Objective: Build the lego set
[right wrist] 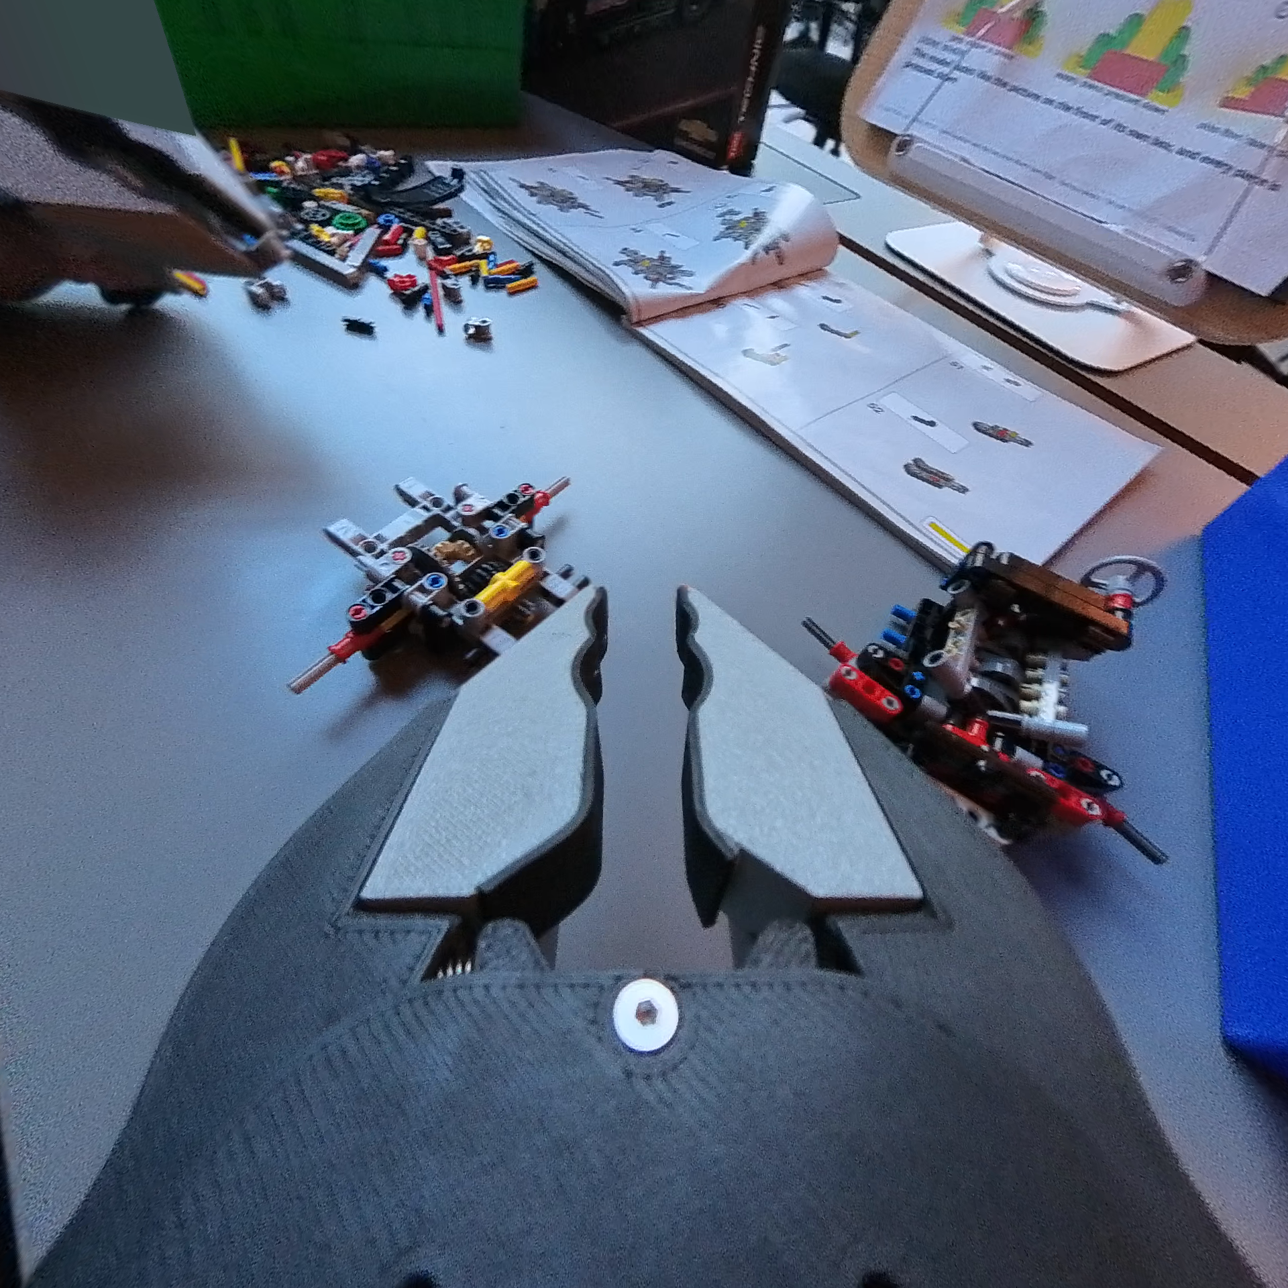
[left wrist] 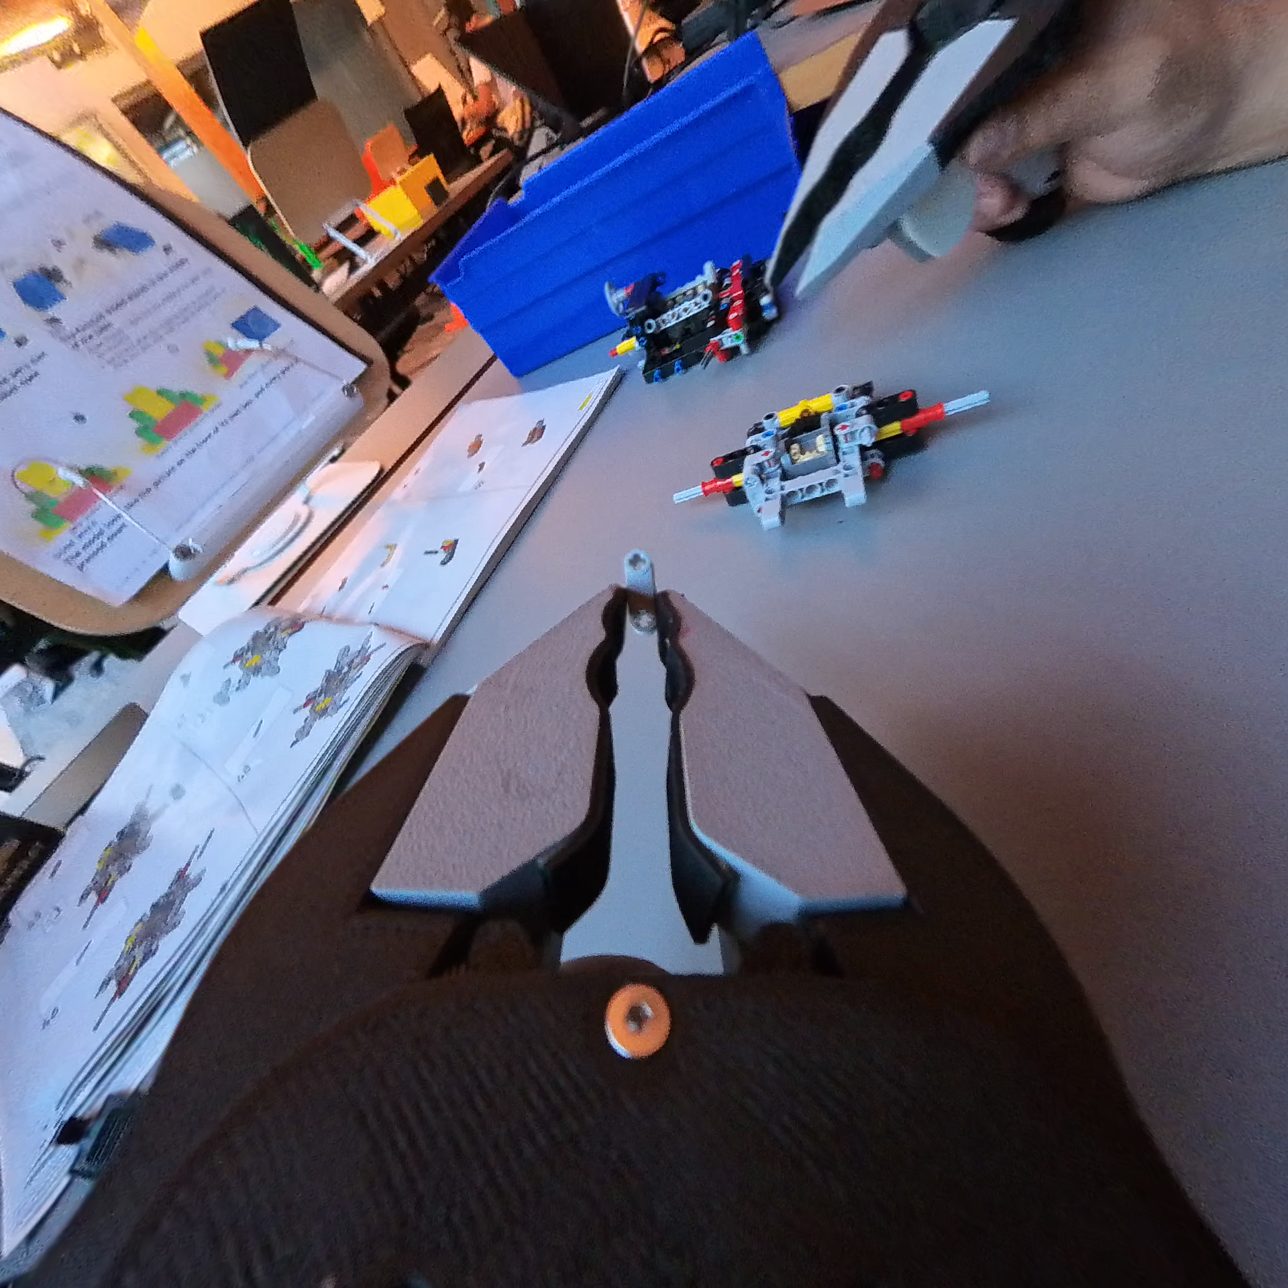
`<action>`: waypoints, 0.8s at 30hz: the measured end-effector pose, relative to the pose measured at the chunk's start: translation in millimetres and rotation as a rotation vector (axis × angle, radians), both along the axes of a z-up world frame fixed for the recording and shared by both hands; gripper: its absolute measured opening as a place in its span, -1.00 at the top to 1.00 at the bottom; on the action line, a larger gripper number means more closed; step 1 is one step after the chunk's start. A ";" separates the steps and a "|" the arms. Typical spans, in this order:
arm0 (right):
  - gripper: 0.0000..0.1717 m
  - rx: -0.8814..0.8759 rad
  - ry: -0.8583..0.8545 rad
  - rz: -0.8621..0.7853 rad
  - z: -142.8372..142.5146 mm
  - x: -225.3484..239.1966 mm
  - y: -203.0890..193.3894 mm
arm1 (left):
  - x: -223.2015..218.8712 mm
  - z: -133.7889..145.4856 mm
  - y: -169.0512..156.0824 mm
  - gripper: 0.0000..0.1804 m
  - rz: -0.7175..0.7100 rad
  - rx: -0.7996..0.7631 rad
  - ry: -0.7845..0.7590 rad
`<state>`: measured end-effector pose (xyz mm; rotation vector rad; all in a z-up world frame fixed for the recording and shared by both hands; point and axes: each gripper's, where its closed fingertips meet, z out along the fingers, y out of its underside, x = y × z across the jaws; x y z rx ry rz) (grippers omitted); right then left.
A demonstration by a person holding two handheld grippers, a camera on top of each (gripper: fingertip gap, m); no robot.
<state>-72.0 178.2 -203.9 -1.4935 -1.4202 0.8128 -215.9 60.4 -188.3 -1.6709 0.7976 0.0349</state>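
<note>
Left tongs pinch one grey link piece; right tongs spread between two brick assemblies.

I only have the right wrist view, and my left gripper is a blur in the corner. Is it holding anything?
Observer: Yes, the left gripper is shut on a small grey link, which pokes out past the tips.
Operator: What lies just ahead of it?
Observer: The grey-framed assembly, on the table, apart from the link.
Operator: How tall is that blue thing at my right edge?
Observer: It is a blue bin, rising above the black assembly beside it.
</note>
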 end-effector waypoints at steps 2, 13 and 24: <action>0.83 0.000 0.005 -0.034 0.6 1.6 8.7 | 7.3 0.4 -2.6 0.93 -0.032 0.004 -0.009; 0.87 0.054 -0.042 -0.154 -5.4 0.7 44.2 | -31.5 17.8 8.2 0.94 0.085 -0.011 -0.254; 0.90 0.092 -0.090 -0.214 -11.3 -5.5 65.8 | -45.8 24.6 9.1 0.93 0.106 -0.029 -0.403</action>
